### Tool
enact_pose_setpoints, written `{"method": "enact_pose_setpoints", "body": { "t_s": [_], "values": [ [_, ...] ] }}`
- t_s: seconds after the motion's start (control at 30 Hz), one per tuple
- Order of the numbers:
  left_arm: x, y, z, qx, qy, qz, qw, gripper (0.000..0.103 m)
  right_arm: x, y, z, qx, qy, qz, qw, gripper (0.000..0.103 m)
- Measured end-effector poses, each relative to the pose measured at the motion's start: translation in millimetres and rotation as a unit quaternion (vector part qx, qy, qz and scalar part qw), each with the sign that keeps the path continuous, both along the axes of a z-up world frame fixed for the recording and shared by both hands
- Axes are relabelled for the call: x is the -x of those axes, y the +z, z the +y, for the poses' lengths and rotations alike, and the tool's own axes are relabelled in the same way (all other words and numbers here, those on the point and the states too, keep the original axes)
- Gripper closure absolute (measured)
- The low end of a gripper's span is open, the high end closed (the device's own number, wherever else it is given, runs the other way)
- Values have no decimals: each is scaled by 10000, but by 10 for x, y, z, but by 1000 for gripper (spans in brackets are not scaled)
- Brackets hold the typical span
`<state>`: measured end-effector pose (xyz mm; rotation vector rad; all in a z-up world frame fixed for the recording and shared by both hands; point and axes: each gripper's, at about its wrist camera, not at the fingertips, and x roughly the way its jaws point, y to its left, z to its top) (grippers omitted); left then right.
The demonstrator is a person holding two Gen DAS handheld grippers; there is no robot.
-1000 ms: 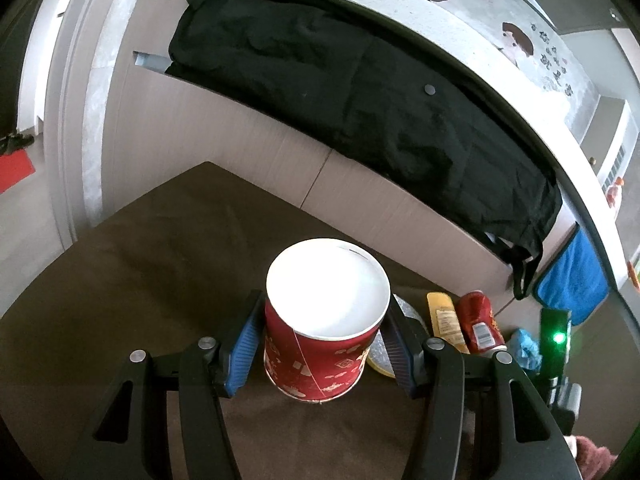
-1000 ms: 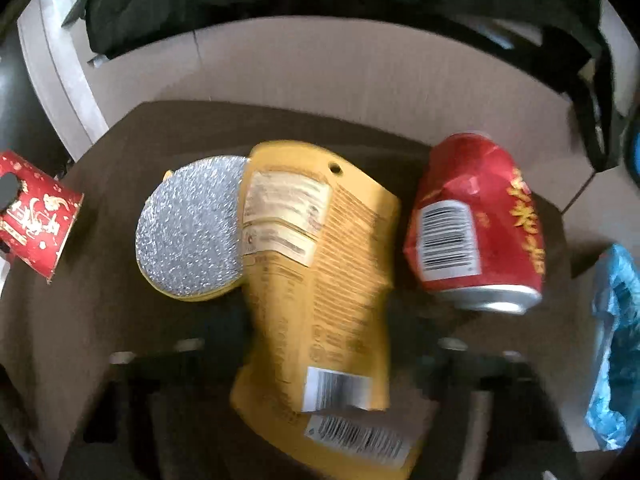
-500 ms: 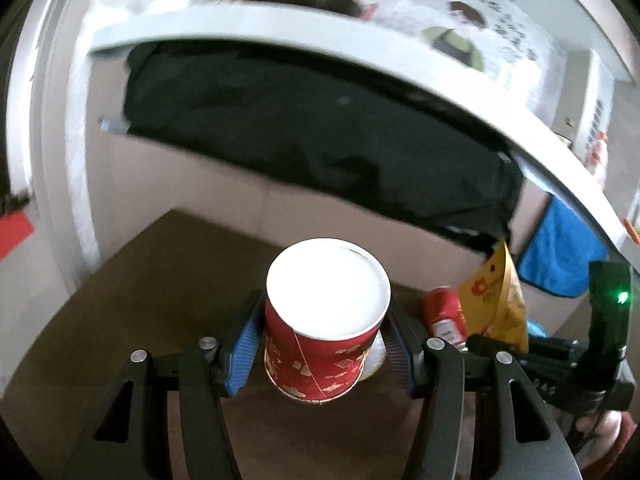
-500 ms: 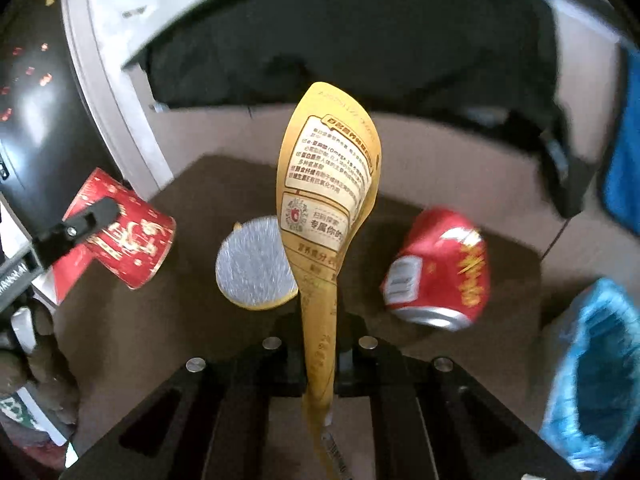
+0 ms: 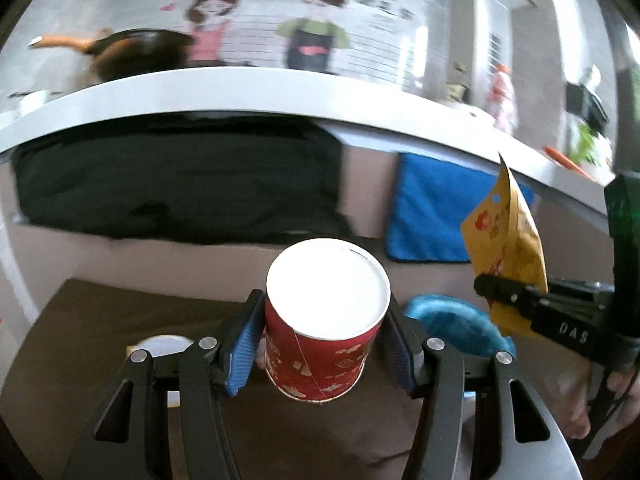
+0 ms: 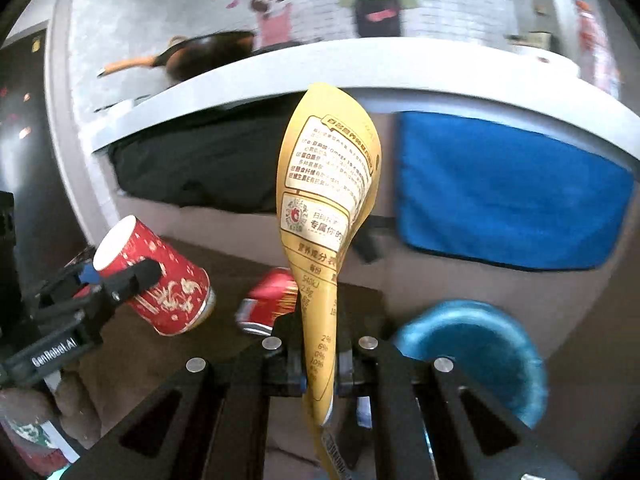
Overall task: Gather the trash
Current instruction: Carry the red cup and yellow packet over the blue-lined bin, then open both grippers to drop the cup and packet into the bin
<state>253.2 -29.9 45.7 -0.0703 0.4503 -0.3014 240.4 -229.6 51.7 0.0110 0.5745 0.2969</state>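
My left gripper (image 5: 325, 310) is shut on a red paper cup (image 5: 320, 360), white rim facing me, held above the brown table (image 5: 100, 320). My right gripper (image 6: 320, 364) is shut on the lower part of a yellow snack pouch (image 6: 328, 184), which stands up from its jaws. The left wrist view shows that pouch (image 5: 508, 248) at the right, pinched in the right gripper (image 5: 492, 288). In the right wrist view the cup (image 6: 172, 284) is at the left in the left gripper (image 6: 120, 276). A crushed red can (image 6: 268, 300) lies on the table. A blue-lined bin (image 6: 480, 352) sits low at the right.
A round silver lid (image 5: 160, 346) lies on the table behind my left fingers. A black garment (image 5: 180, 176) and a blue towel (image 6: 512, 192) hang from the white counter (image 5: 240, 92) ahead. A pan (image 6: 208, 54) sits on the counter. A person's hand (image 5: 580, 408) holds the right gripper.
The right gripper shut on the yellow pouch and lifted it off the table. Both grippers rose and swung right, so the blue towel and the blue bin came into view. The cup stays gripped.
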Motion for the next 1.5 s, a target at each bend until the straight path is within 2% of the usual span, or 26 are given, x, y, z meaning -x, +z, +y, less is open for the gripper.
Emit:
{"method": "enact_pose_setpoints", "body": {
  "t_s": [0.23,0.6,0.97,1.27,1.5],
  "values": [
    [-119,-128,-885,-218,-472,66,9986,46,55,-126,-763,-118,-539,-30,9985,95],
    [-396,-416,-1582,-199,-907,404,9949,46,-74,-552,-1387,-383,-888,265,9950,95],
    [-723,-716,-1875,-273,-1031,817,9909,46,-356,-899,-1589,-569,-852,623,9928,94],
    [-969,-941,-1926,-234,-994,1052,9892,46,-595,-1183,-1684,-723,-800,932,9898,92],
    [-1160,-1079,-1891,-4,-1164,1406,9832,46,-748,-1361,-1631,-674,-749,1170,9880,91]
  ]
}}
